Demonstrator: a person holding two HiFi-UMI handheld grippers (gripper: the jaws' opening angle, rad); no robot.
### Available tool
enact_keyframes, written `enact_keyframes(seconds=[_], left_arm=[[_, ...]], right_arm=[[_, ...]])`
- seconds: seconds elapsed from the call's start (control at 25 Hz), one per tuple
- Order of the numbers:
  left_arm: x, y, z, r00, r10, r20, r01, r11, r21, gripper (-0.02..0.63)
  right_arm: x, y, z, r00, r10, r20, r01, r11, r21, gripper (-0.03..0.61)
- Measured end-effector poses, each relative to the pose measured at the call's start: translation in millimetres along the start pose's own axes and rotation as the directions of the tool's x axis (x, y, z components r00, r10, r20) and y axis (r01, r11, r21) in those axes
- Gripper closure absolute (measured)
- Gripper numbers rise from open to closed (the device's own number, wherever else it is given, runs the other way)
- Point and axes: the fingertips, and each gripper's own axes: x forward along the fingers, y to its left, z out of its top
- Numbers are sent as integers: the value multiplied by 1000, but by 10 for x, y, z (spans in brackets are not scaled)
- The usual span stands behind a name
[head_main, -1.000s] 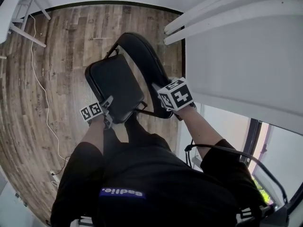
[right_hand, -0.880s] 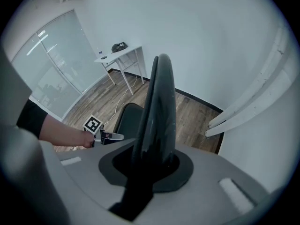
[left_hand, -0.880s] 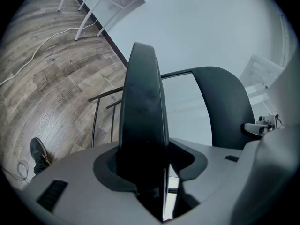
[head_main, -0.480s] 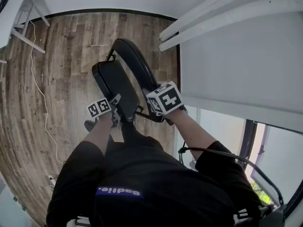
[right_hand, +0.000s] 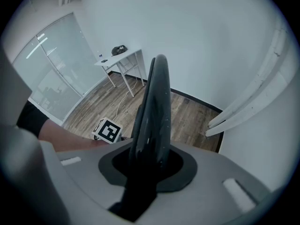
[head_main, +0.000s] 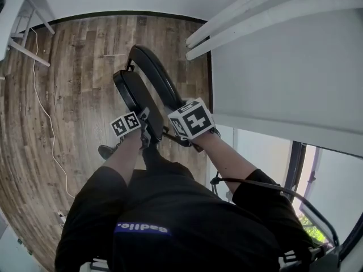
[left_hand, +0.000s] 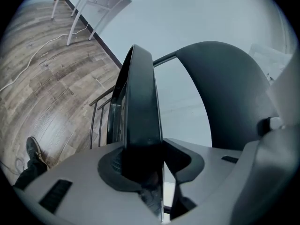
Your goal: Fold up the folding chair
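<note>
Over wooden floorboards (head_main: 74,84), the black padded seat (head_main: 136,95) is straddled by the closing left gripper (left_hand: 145,172), the curved black backrest (head_main: 156,72) clamped by the right gripper (right_hand: 147,168).

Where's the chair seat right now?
In the head view the seat stands tipped up at centre, just left of the backrest, its near edge between the left gripper's closing jaws.
</note>
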Motion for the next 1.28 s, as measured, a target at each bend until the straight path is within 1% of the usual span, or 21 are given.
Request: enact_keyframes(seconds=[0.12,0.28,0.44,0.64,0.76,0.88,1.04,1.28], left_arm=[[48,-29,-9,998,58,-18,-58,998,-10,460],[154,-195,-50,995,92,-45,-92,996,0,460],[269,-319,-72,991,121,-58,-120,993,21,460],[458,-500,-102,985,155,-79,-149,986,77,460],[506,-537,-96,982,173,-75,-166,982,86,462],[547,-568,-96,982,171,-75,-162,980,115,463],[548,-589,-116,984,145,-100,-124,973,193,462],[501,-577,-133,986,129,-103,-102,968,230,462]], right_arm=[[1,90,14,1000,0,-4,0,1000,-10,508],[-10,216,17,1000,1,-23,-2,999,-49,495],[-41,150,9,1000,-13,-24,12,999,-50,500],[-73,68,20,999,-41,-21,40,998,-42,506],[-83,7,26,999,-53,-15,52,998,-29,514],[-96,-64,26,998,-58,-11,58,998,-23,520],[-106,-93,19,998,-55,-7,54,998,-20,518],[-116,-103,11,997,-78,-7,78,997,-29,515]])
